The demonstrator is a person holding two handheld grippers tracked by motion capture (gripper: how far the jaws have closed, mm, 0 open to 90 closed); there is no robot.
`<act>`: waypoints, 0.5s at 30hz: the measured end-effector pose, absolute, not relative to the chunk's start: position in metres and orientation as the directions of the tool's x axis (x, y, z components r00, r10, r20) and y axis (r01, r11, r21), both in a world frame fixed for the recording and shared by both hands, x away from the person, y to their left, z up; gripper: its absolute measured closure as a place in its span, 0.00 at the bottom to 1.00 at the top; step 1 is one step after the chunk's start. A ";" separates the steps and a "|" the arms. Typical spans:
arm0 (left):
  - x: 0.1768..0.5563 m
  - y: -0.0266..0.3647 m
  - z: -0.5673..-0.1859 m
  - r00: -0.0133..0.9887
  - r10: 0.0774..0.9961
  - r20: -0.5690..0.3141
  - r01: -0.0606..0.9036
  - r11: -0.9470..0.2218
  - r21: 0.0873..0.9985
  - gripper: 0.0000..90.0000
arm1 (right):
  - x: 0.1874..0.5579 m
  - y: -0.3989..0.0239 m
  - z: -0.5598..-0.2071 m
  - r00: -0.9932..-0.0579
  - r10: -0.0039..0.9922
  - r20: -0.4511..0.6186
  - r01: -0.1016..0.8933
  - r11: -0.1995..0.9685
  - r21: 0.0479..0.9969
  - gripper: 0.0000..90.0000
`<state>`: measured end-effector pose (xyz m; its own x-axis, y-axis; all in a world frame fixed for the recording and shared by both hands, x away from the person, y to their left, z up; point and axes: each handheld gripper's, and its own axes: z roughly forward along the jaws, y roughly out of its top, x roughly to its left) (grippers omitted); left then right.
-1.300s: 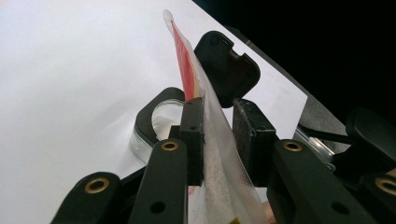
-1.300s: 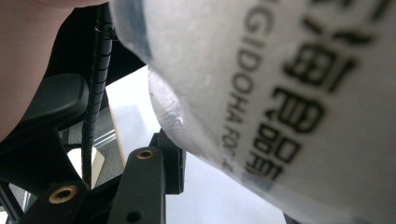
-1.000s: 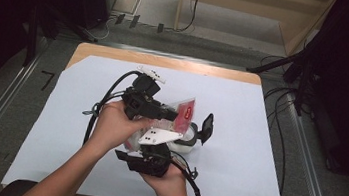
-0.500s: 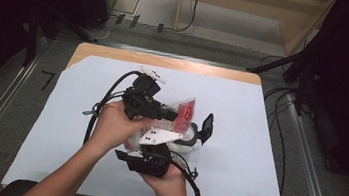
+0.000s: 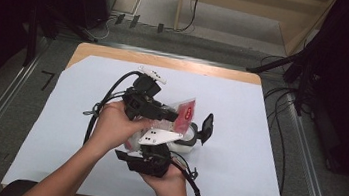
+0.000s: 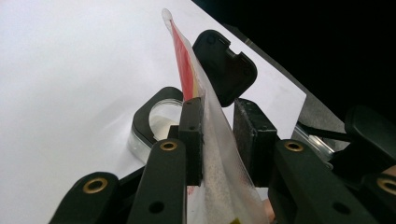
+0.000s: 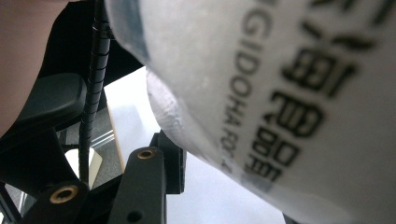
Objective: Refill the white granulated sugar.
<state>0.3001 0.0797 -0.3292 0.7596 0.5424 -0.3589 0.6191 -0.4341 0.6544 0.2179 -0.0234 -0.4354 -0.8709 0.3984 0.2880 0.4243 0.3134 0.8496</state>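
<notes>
Two handheld grippers, left gripper (image 5: 173,115) and right gripper (image 5: 159,144), both working over one white sheet (image 5: 236,151), one translucent pouch (image 6: 210,140) being gripped, one clear container (image 6: 156,119) sitting with one black flip lid (image 6: 226,65) standing open.

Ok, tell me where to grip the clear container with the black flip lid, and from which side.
Take the container across its round clear wall below the black collar, jaws coming in level from the side away from the open lid. The hinged lid stands up and blocks that side.
</notes>
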 end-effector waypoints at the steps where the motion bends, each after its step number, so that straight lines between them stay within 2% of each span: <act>1: 0.300 0.079 -0.329 0.760 0.543 -0.358 0.620 -0.437 0.652 0.82 | 0.218 -0.023 -0.435 -0.871 0.397 0.288 0.424 0.314 0.850 0.70; 15: 0.306 0.079 -0.321 0.760 0.546 -0.353 0.619 -0.442 0.649 0.82 | 0.223 -0.022 -0.429 -0.877 0.399 0.270 0.406 0.310 0.860 0.70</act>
